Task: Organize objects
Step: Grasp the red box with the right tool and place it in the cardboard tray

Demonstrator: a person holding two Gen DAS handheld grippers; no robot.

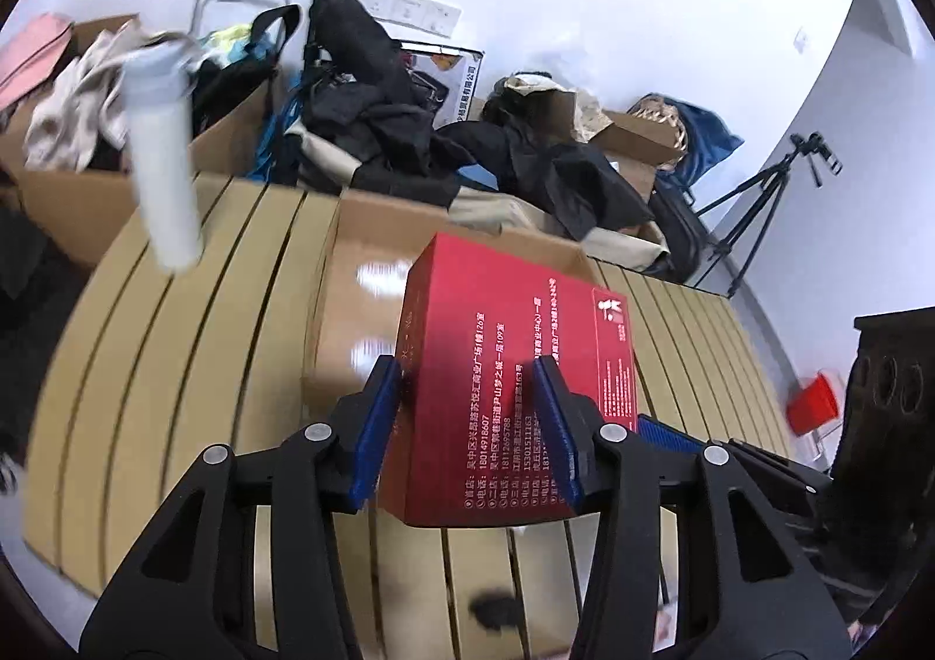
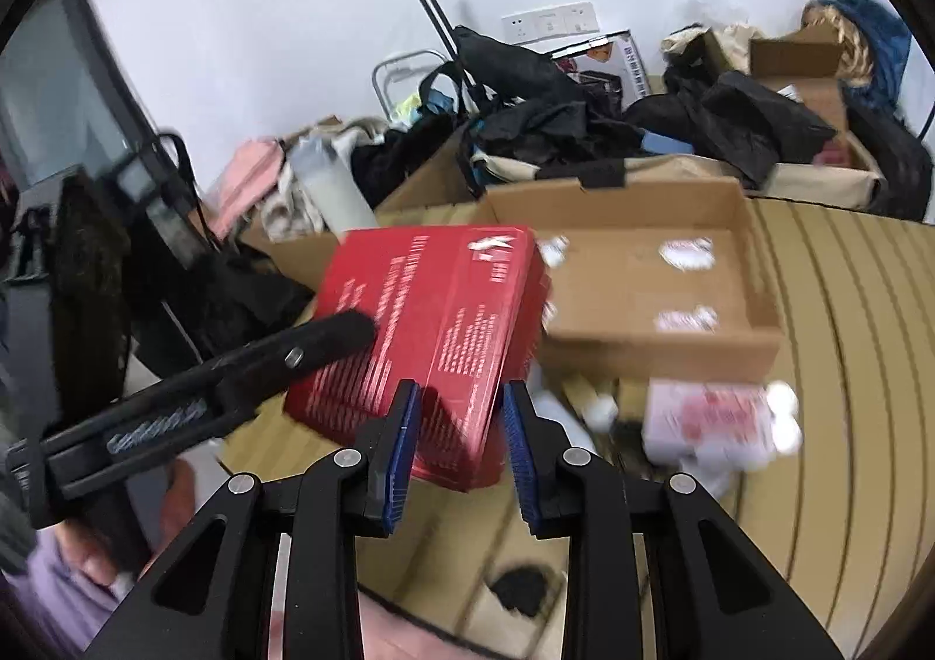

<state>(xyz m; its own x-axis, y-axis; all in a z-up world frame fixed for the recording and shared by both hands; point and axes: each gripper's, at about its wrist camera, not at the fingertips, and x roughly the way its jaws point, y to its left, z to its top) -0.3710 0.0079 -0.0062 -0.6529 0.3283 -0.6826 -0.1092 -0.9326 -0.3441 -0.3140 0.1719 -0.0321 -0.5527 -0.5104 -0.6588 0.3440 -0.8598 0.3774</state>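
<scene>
A red box (image 1: 514, 367) with white print is held in the air between both grippers, over the slatted tan table (image 1: 193, 321). My left gripper (image 1: 467, 403) is shut on one end of the red box. My right gripper (image 2: 459, 426) is shut on the other end of it (image 2: 432, 321); its blue pads (image 2: 403, 443) press the box's corner. An open shallow cardboard box (image 2: 643, 274) lies on the table just behind the red box; it also shows in the left wrist view (image 1: 362, 274). The left gripper's arm (image 2: 234, 367) shows in the right wrist view.
A white cylinder bottle (image 1: 160, 157) stands at the table's far left. A pink-and-white packet (image 2: 719, 414) lies by the cardboard box. Boxes of clothes and black bags (image 1: 409, 110) crowd the back. A tripod (image 1: 765, 192) stands at right. A small dark object (image 2: 520, 590) lies on the table.
</scene>
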